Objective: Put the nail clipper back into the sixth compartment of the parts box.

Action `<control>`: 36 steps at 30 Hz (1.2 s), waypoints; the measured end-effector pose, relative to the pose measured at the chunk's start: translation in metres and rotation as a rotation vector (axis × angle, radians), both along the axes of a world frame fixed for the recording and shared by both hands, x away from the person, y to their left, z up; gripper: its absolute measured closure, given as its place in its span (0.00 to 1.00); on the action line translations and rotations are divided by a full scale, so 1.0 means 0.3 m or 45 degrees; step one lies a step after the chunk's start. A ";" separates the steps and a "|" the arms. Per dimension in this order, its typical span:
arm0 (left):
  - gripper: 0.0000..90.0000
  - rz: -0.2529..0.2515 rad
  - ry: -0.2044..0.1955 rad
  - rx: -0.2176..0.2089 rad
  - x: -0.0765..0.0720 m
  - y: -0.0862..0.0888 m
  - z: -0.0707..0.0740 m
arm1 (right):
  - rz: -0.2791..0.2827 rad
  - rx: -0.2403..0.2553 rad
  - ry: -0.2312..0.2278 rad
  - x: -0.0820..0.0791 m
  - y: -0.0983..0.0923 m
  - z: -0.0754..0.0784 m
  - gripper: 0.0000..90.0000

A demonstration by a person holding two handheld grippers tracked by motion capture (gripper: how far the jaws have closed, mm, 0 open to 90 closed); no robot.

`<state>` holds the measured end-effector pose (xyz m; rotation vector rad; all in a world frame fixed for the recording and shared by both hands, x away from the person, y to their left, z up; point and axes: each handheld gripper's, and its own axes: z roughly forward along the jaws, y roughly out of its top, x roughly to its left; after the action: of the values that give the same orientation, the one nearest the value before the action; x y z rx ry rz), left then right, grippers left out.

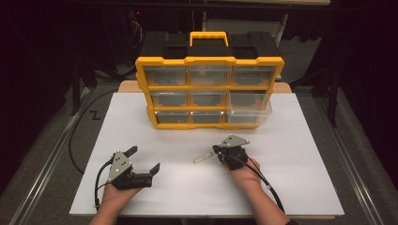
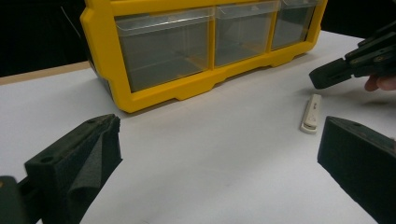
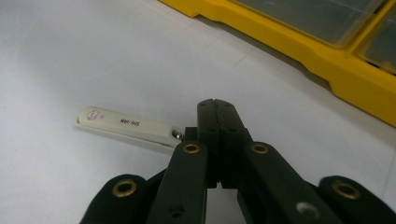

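Nail clipper (image 3: 126,127) lies flat on bench (image 1: 300,187), just left of right claw (image 3: 215,105), whose jaws are pressed together, empty. Left claw (image 1: 144,159) spread. Clipper likely light, stiff, slippery; grip across its narrow sides, mid-length

I sit at a desk (image 1: 300,187) with a white top, its wooden edge showing at the far side. Around it the room is dark, almost black. A grey floor (image 1: 42,154) runs past both sides, crossed by pale metal rails (image 1: 49,161). A black cable (image 1: 75,136) loops on the floor at my left. Dark stand legs (image 1: 75,89) rise behind
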<state>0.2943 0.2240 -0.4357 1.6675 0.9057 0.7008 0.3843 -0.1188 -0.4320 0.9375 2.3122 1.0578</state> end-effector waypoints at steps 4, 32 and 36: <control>0.00 -0.007 0.001 0.005 0.001 -0.001 -0.001 | 0.015 -0.036 0.006 0.026 0.020 -0.006 1.00; 0.00 -0.018 -0.008 -0.005 -0.010 -0.002 0.004 | 0.133 -0.092 0.073 -0.025 0.046 -0.020 1.00; 0.00 -0.014 -0.007 -0.009 -0.010 -0.001 0.005 | 0.161 -0.101 0.078 -0.059 0.043 -0.019 1.00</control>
<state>0.2913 0.2239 -0.4343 1.6628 0.8934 0.6934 0.3666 -0.1059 -0.4377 0.8135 2.4727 0.9915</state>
